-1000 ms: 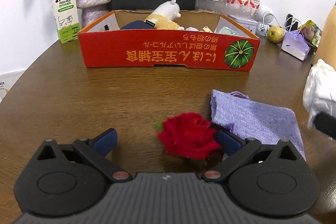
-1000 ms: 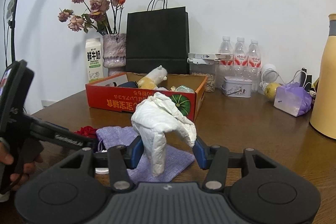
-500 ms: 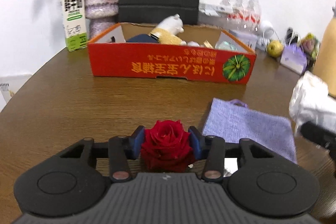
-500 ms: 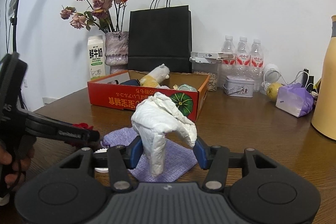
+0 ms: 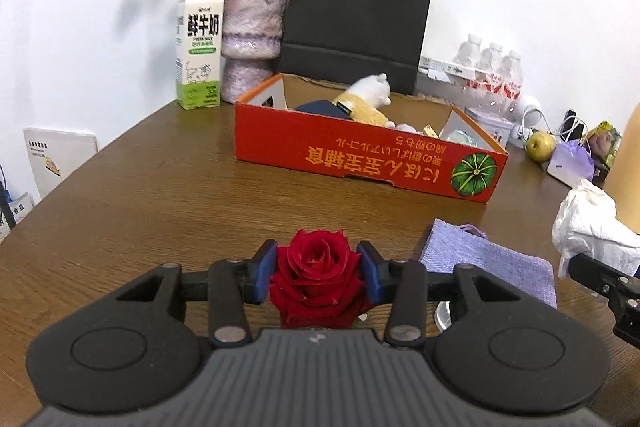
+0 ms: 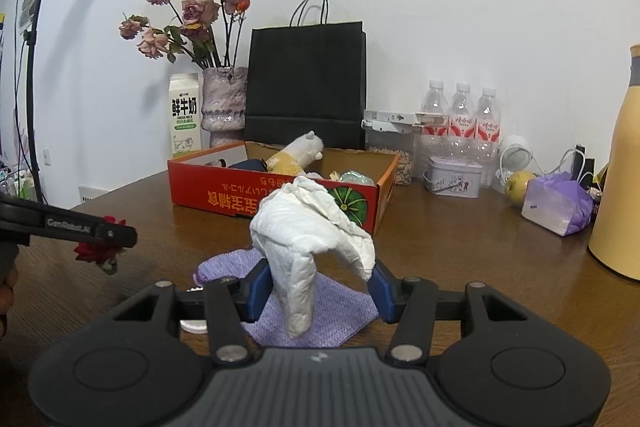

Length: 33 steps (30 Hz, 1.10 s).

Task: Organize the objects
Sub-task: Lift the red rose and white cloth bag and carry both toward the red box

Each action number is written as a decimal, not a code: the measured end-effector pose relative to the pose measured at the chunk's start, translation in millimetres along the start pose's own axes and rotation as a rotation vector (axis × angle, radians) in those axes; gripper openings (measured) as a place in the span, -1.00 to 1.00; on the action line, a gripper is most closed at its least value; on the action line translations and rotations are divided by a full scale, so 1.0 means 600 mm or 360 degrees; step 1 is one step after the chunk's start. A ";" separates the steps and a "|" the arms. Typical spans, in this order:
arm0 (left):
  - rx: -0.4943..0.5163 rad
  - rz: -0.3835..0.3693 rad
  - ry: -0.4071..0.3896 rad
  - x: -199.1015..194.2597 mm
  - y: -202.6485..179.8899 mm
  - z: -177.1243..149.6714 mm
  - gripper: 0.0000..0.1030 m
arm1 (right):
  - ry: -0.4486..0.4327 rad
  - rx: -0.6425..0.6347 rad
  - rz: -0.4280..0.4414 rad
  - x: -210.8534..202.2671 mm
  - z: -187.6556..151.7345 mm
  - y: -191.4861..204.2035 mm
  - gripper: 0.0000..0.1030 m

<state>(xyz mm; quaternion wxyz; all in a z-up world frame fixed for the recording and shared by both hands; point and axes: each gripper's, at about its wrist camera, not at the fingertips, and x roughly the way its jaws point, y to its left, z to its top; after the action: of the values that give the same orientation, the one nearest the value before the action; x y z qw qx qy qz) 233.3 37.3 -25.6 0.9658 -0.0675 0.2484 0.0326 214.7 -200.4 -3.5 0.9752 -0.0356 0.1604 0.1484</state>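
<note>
Surroundings ahead of the left hand-held gripper (image 5: 318,273): a shallow red cardboard box (image 5: 368,163) stands open on the brown wood-grain surface (image 5: 160,203), holding a soft plush toy (image 5: 370,99) and other small items. Behind the box stand a milk carton (image 5: 199,47), a rough mottled vase (image 5: 252,35) of dried flowers and a matte black paper bag (image 5: 356,23). To the right of this hand-held gripper a flat woven lilac pouch (image 5: 488,261) lies on the surface, just beside its right finger.

Left hand-held gripper: jaws closing, blue pads pressing both sides of a red rose (image 5: 318,275) with layered petals, held clear of the surface.

Right hand-held gripper (image 6: 318,291): pinching a crumpled white paper wad (image 6: 310,231), upright above the pouch. Beyond it, to the right, stand clear water bottles (image 6: 462,119), a metal tin (image 6: 454,177), a purple bag (image 6: 558,203) and a tall yellow flask (image 6: 624,167).
</note>
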 end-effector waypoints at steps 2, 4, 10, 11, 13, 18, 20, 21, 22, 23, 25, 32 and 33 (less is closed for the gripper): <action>0.0014 0.0012 -0.0020 -0.007 -0.003 -0.002 -0.16 | -0.0003 -0.0014 0.0007 -0.001 0.000 0.005 -0.02; 0.0037 0.0013 -0.0036 -0.011 -0.006 -0.001 -0.16 | -0.0005 -0.0021 0.0022 -0.001 0.002 0.009 -0.02; 0.0072 -0.0020 -0.0043 -0.014 -0.017 0.008 -0.17 | -0.0027 -0.0030 0.0081 -0.001 0.017 0.022 -0.02; 0.0073 -0.0026 -0.0048 -0.015 -0.019 0.012 -0.17 | -0.0028 -0.0034 0.0086 0.000 0.020 0.025 -0.02; 0.0076 -0.0032 -0.0065 -0.018 -0.023 0.020 -0.18 | -0.0032 -0.0045 0.0098 0.004 0.028 0.030 -0.02; 0.0100 -0.0047 -0.0122 -0.019 -0.037 0.044 -0.20 | -0.0039 -0.0054 0.0116 0.017 0.050 0.037 -0.02; 0.0103 -0.0053 -0.0142 -0.018 -0.041 0.057 -0.21 | -0.0046 -0.0058 0.0120 0.022 0.060 0.040 -0.02; 0.0104 -0.0052 -0.0152 -0.018 -0.043 0.062 -0.21 | -0.0049 -0.0055 0.0130 0.026 0.066 0.040 -0.02; 0.0105 -0.0050 -0.0160 -0.016 -0.044 0.068 -0.21 | -0.0051 -0.0053 0.0137 0.029 0.071 0.040 -0.02; 0.0102 -0.0049 -0.0168 -0.014 -0.045 0.073 -0.21 | -0.0053 -0.0054 0.0139 0.033 0.075 0.041 -0.02; 0.0097 -0.0045 -0.0186 -0.010 -0.047 0.085 -0.21 | -0.0054 -0.0057 0.0136 0.042 0.084 0.044 -0.02; 0.0054 -0.0030 -0.0226 0.015 -0.049 0.124 -0.21 | -0.0072 -0.0055 0.0131 0.080 0.117 0.050 -0.02; 0.0047 -0.0026 -0.0230 0.020 -0.049 0.129 -0.21 | -0.0077 -0.0053 0.0130 0.086 0.121 0.051 -0.02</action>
<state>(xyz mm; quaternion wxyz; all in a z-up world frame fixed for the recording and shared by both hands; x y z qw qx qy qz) 283.3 19.6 39.0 0.9823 -0.0529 0.1779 0.0258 274.2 -148.3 47.9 0.9711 -0.0416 0.1356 0.1917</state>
